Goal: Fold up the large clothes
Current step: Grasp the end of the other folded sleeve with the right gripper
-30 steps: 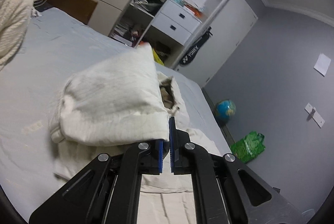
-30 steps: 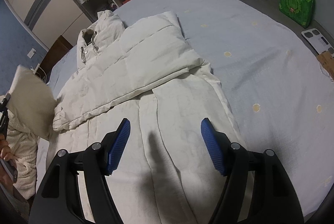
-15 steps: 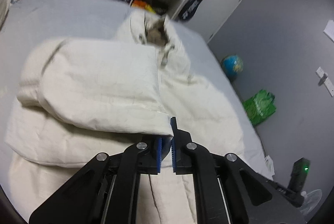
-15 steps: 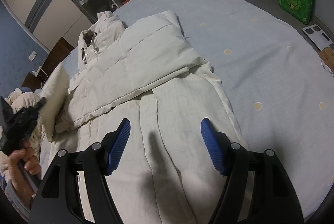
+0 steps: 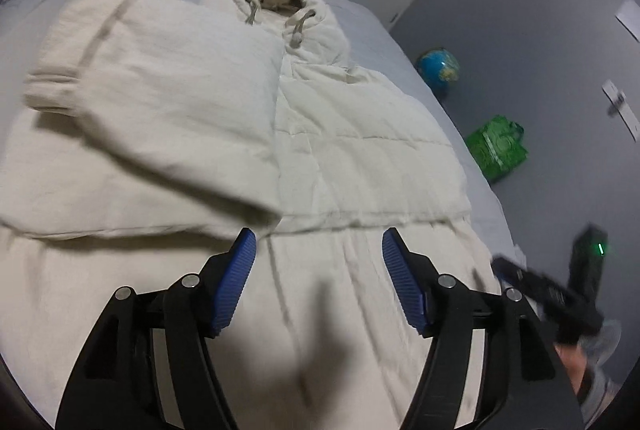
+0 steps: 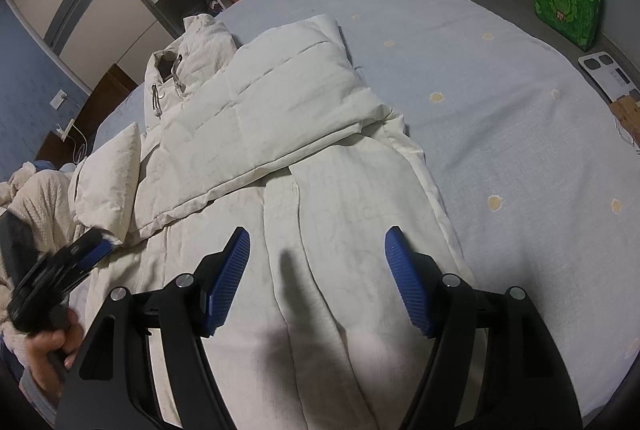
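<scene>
**Both sleeves folded in, grippers free**

Grey-walled bedroom, with a pale blue bed (image 6: 500, 77) carrying a cream puffer jacket (image 5: 360, 133) spread flat, both sleeves folded across its chest. Left gripper (image 5: 318, 280) hovers above the jacket's lower half, fingers (image 5: 236, 278) spread wide, holding nothing. Right gripper (image 6: 318, 280) hangs over the hem likewise, fingers (image 6: 408, 282) released and touching no cloth.

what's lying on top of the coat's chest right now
Both sleeves are folded across it: the left sleeve and the right sleeve, meeting near the middle of the cream coat. The chest panel beneath them is covered.
</scene>
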`<state>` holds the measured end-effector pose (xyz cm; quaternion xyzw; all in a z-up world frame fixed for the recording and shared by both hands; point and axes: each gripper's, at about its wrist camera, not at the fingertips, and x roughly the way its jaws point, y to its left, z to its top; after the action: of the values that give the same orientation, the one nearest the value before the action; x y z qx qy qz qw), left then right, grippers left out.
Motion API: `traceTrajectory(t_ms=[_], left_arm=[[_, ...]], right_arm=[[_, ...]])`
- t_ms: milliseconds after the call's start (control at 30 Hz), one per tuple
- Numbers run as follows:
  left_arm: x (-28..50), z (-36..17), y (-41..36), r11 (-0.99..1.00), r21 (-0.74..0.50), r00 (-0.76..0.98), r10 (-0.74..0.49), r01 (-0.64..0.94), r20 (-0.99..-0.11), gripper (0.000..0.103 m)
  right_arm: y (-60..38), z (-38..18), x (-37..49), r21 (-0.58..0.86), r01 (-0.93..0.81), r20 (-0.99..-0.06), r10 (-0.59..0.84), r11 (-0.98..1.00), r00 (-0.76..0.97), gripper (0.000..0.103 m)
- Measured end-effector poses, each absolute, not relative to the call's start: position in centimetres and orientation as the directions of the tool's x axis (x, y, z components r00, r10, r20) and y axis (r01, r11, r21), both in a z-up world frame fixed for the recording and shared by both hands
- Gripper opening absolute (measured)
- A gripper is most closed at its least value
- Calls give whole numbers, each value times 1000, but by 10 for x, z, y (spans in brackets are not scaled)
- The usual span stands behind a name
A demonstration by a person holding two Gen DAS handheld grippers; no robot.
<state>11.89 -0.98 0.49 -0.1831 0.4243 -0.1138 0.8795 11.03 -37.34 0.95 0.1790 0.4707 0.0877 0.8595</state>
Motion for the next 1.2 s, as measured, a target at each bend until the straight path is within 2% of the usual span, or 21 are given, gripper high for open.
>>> traceTrajectory(t_ms=[133,267,400,467,500,600,733,833,1033,1200], left_arm=[[93,22,22,926,-376,643,-296,14,-706,67],[70,38,73,933,-341,717,-157,-119,-679,72],[53,28,103,930,-330,772,-91,-160,-629,72],[49,17,109,934,-311,761,-70,-177,-645,71],[52,14,113,934,-299,749,-53,-197,-661,71],[57,15,123,920,-318,772,-27,-229,-635,73],[61,3,142,895,-295,741,56,-334,-669,73],[56,-2,163,855,-321,728,92,-408,-680,73],[40,-4,195,771,-376,722,153,-514,-675,73],[26,-8,215,690,-424,711,188,-586,-677,73]], right_arm=[[-370,9,111,370,14,-786,305,929,538,66],[-362,10,111,331,-4,-799,282,944,530,66],[-341,15,110,263,-84,-813,268,961,517,66],[-322,21,110,218,-150,-818,265,964,510,66],[-308,26,110,200,-192,-819,272,961,506,66],[-265,41,113,149,-291,-818,283,945,500,66],[-192,59,124,80,-417,-813,301,906,499,66],[-139,66,132,52,-495,-809,328,867,488,66],[-37,63,148,-41,-598,-820,315,801,478,66],[37,53,153,-175,-664,-822,264,727,505,66]])
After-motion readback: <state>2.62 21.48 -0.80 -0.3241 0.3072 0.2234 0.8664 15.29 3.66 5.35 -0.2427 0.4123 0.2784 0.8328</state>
